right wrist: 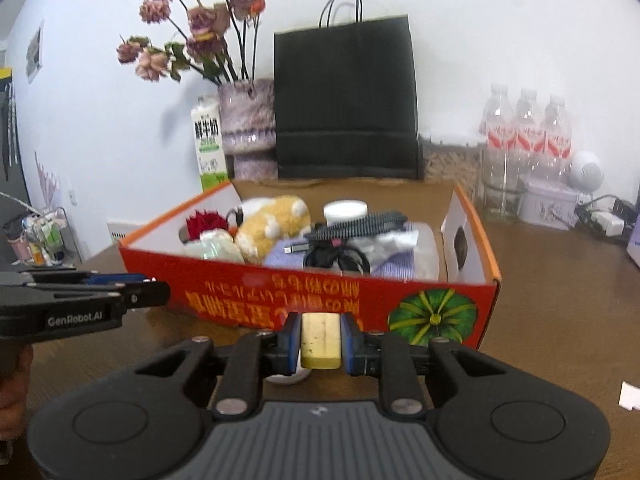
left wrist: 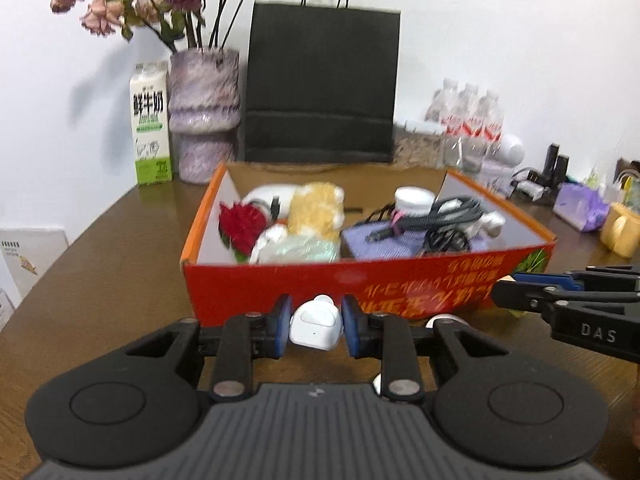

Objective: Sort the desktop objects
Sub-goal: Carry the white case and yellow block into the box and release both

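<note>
Left gripper (left wrist: 316, 328) jaws pinched a white earbud case (left wrist: 316, 326), right gripper (right wrist: 320, 340) jaws pinched a yellow block (right wrist: 320, 340), both held just before the red box (left wrist: 320, 284) on the counter (left wrist: 112, 272).

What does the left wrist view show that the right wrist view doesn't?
Only the left wrist view: the left hand-held gripper shut on a white earbud case, and a yellow mug far right. Only the right wrist view: the right hand-held gripper shut on a yellow block. Both: the red box, black bag and milk carton.
</note>
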The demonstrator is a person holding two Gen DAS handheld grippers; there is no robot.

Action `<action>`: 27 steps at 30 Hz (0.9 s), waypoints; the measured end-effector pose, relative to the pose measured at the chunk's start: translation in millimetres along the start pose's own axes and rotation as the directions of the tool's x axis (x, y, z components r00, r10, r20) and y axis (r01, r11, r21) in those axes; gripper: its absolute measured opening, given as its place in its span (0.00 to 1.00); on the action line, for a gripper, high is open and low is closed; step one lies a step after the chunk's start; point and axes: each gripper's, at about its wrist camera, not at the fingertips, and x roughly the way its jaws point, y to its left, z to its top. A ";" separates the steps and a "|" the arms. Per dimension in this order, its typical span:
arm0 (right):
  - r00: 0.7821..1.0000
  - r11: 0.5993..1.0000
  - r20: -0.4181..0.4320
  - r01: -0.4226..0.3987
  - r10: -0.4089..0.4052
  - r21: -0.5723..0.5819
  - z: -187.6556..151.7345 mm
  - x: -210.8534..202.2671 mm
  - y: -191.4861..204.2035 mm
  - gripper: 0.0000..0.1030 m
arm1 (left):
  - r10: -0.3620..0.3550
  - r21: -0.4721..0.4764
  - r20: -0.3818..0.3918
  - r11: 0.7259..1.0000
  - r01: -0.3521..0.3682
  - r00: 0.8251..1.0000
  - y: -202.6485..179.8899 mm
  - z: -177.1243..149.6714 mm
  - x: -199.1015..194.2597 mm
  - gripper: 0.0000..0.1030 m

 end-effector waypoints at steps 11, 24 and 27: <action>0.993 0.999 0.109 0.049 -0.051 0.016 36.6 -12.1 -9.3 0.19 | 0.008 -0.014 0.103 1.000 -0.006 0.995 -2.2 36.7 -4.6 0.27; 0.983 0.986 0.108 0.140 -0.149 0.088 60.8 27.7 -47.2 0.19 | 0.090 -0.039 0.125 0.996 -0.086 0.988 -5.4 64.1 41.9 0.27; 0.983 0.986 0.096 0.152 -0.159 0.076 60.1 39.3 -51.0 0.19 | 0.106 -0.020 0.131 0.994 -0.104 0.986 -10.3 65.4 52.8 0.27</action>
